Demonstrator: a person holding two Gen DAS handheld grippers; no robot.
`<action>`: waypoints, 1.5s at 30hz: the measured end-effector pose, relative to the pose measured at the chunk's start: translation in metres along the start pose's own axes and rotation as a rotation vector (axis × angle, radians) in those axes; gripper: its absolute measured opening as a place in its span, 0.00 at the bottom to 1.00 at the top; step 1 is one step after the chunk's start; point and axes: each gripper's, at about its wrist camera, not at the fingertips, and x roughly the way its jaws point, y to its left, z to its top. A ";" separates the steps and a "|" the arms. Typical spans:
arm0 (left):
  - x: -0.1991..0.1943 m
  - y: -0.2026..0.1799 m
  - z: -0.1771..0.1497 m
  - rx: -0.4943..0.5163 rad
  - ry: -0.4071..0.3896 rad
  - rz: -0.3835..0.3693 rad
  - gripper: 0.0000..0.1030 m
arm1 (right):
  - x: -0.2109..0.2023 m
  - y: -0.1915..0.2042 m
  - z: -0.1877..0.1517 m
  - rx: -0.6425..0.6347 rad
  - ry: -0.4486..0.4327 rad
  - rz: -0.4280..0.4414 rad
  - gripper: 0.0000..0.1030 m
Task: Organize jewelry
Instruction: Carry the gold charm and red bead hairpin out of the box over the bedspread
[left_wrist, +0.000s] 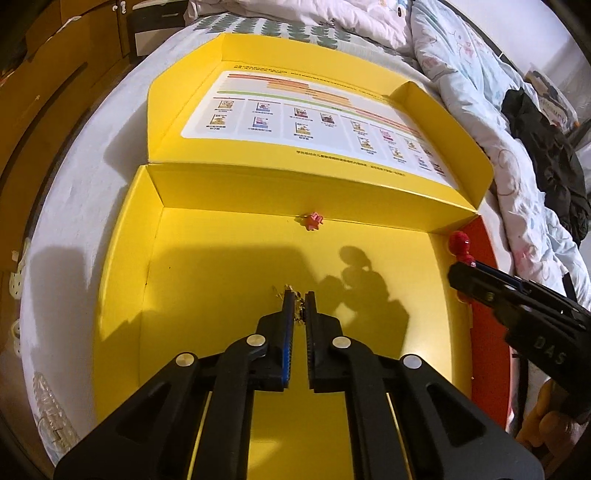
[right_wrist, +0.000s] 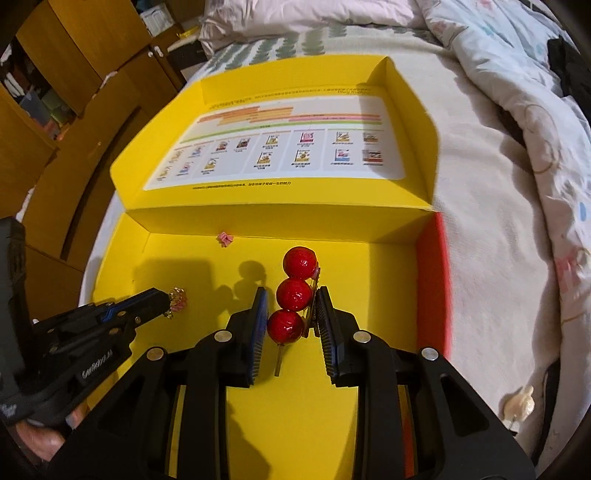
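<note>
My left gripper (left_wrist: 300, 298) is shut on a small gold ornament (left_wrist: 298, 309), pinched at the tips over the floor of the open yellow box (left_wrist: 207, 280). From the right wrist view the same left gripper (right_wrist: 162, 295) shows the gold and pink ornament (right_wrist: 178, 298) at its tips. My right gripper (right_wrist: 290, 295) is shut on a hairpin with three red balls (right_wrist: 294, 293); its gold stem hangs below. In the left wrist view the right gripper (left_wrist: 460, 275) holds the red-ball hairpin (left_wrist: 459, 242) at the box's right wall. A small pink piece (left_wrist: 313, 220) lies by the back wall.
The box lid (left_wrist: 295, 110) lies open flat behind, with a printed chart inside. The box sits on a bed with a crumpled quilt (left_wrist: 480, 92) to the right. A cream shell-like piece (right_wrist: 519, 406) rests on the sheet at right. Wooden cabinets (right_wrist: 74, 74) stand left.
</note>
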 end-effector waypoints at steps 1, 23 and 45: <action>-0.003 -0.001 -0.001 0.003 -0.006 -0.002 0.05 | -0.005 -0.001 -0.001 0.002 -0.006 0.002 0.27; -0.101 -0.015 -0.050 0.022 -0.097 -0.073 0.05 | -0.119 -0.025 -0.062 0.055 -0.131 0.052 0.27; -0.120 -0.023 -0.233 0.099 -0.045 -0.021 0.05 | -0.164 -0.146 -0.216 0.267 -0.133 -0.082 0.27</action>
